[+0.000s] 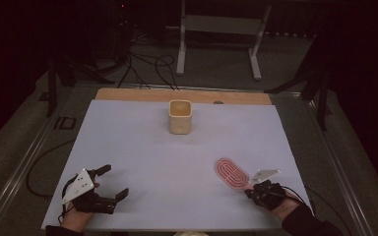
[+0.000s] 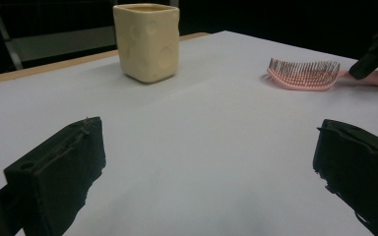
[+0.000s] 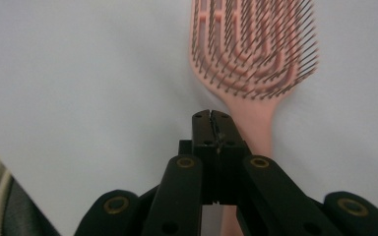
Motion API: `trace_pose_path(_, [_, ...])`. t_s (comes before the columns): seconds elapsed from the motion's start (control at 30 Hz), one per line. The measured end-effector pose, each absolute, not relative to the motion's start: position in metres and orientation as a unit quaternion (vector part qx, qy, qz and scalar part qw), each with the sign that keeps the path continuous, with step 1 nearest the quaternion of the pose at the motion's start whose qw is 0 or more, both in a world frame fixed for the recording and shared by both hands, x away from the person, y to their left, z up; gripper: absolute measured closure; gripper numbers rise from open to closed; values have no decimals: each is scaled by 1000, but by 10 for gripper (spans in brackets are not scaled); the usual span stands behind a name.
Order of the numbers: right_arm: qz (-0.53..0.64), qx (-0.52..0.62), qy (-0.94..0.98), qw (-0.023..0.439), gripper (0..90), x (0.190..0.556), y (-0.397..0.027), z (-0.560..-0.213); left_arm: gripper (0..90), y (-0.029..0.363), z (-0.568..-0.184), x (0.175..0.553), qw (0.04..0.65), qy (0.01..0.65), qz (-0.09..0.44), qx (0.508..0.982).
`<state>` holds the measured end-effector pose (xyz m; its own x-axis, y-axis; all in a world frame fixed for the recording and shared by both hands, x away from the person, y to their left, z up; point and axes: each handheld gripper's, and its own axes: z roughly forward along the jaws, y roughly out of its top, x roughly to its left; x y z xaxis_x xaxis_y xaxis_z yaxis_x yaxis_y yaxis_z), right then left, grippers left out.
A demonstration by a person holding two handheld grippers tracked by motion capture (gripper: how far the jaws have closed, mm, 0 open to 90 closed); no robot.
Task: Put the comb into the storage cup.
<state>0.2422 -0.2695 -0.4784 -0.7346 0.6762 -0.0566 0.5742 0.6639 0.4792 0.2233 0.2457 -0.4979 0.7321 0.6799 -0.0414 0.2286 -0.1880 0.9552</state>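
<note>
High view: your right gripper point(image 1: 250, 191) sat at the handle of the pink hairbrush point(image 1: 231, 172), near right on the white sheet point(image 1: 142, 147). Left gripper view: your left gripper point(image 2: 206, 167) stood wide open and empty. Right gripper view: jaws met, tips over the handle; a grip was unconfirmed. Judged step: pickup. Next, you needed a secure hold before lifting toward the cup point(image 1: 180, 117).

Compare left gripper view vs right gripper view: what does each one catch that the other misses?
Left gripper view: cream cup, left claw open over the white sheet. Right gripper view: right claw shut pad to pad, pink hairbrush bristles seen from above. Both: the hairbrush lying on the sheet, right claw at its handle.
</note>
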Motion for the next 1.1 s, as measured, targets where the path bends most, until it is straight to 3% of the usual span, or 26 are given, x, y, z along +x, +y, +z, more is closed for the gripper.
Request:
trace_pose_path(0.6, [232,347,895,155,900,244,-284,-446,1,246,-498,223,560,306,201,743])
trace_pose_path(0.77, [216,332,903,163,860,246,-282,-439,1,246,-498,223,561,306,201,743])
trace_pose_path(0.87, [210,329,906,162,799,249,-281,-436,1,246,-497,223,561,306,202,742])
trace_pose_path(1.0, [201,328,912,144,548,253,-279,-438,1,246,-497,223,561,306,202,742])
trace_pose_path(1.1, [195,336,914,119,413,257,-279,-442,1,246,-497,223,562,306,202,741])
